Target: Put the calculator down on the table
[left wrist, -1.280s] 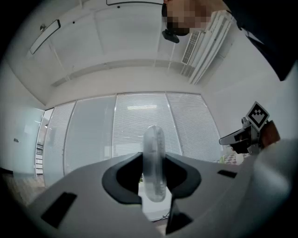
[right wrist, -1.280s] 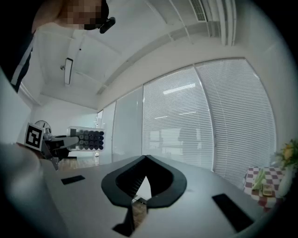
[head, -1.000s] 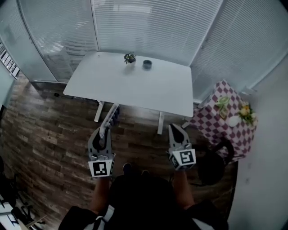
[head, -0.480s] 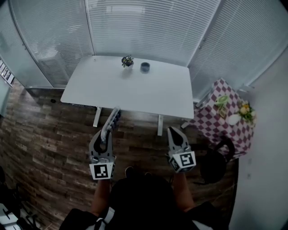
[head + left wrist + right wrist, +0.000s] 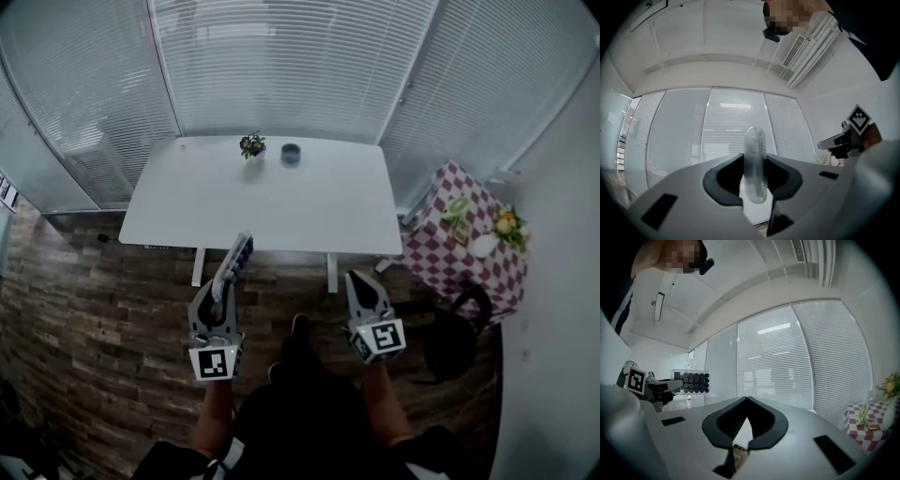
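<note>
My left gripper (image 5: 219,287) is shut on a slim calculator (image 5: 238,255), which sticks out forward and up from the jaws, its far end near the front edge of the white table (image 5: 309,202). In the left gripper view the calculator (image 5: 754,161) stands edge-on, clamped between the dark pads. In the right gripper view its dark round keys (image 5: 695,381) show at the left. My right gripper (image 5: 359,278) hovers over the wood floor in front of the table, its jaws (image 5: 746,401) shut with nothing in them.
A small potted plant (image 5: 250,145) and a dark cup (image 5: 291,153) stand at the table's far edge. A checkered side table (image 5: 464,248) with flowers is at the right, with a black chair (image 5: 452,333) in front of it. Blinds cover the windows behind.
Both grippers have moved forward toward the table. The calculator's tip now reaches the table's front edge. Neither gripper's jaws have changed.
</note>
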Demonstrator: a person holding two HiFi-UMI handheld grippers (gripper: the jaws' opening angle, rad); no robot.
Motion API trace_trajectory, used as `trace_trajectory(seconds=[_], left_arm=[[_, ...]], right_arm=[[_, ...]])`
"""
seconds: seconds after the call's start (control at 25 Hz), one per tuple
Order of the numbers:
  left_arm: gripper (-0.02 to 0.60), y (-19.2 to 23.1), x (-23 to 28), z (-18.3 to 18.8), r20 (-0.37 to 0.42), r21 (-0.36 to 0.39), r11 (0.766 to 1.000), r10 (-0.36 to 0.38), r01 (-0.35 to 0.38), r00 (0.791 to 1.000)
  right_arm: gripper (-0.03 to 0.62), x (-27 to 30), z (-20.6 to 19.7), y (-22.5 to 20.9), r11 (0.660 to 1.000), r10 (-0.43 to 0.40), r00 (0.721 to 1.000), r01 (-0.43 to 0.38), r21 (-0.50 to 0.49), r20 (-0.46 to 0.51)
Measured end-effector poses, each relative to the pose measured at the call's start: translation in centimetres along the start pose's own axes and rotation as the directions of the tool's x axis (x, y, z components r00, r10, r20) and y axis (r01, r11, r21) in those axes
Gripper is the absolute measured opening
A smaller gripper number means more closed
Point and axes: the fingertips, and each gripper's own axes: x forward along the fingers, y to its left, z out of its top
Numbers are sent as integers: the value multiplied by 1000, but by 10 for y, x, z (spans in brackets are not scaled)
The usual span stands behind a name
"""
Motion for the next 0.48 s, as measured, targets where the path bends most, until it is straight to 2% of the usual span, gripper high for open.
trace_trajectory(seconds=[0.12,0.32,0.48], left_arm=[[100,1,15,-8,-5,-25,1000,5,-5,1000],[100,4,51,-8,12,-15,1000,3,-3,1000],[100,11,74,-11,-7,23,1000,6,-6,1000]], right_arm=[[6,20,-1,-3,1000,13,1000,-13,-7,0],[6,57,0,-17,997,42,999,-42,-61,2],[6,79,-7,-24,998,67,998,-67,-15,-21]])
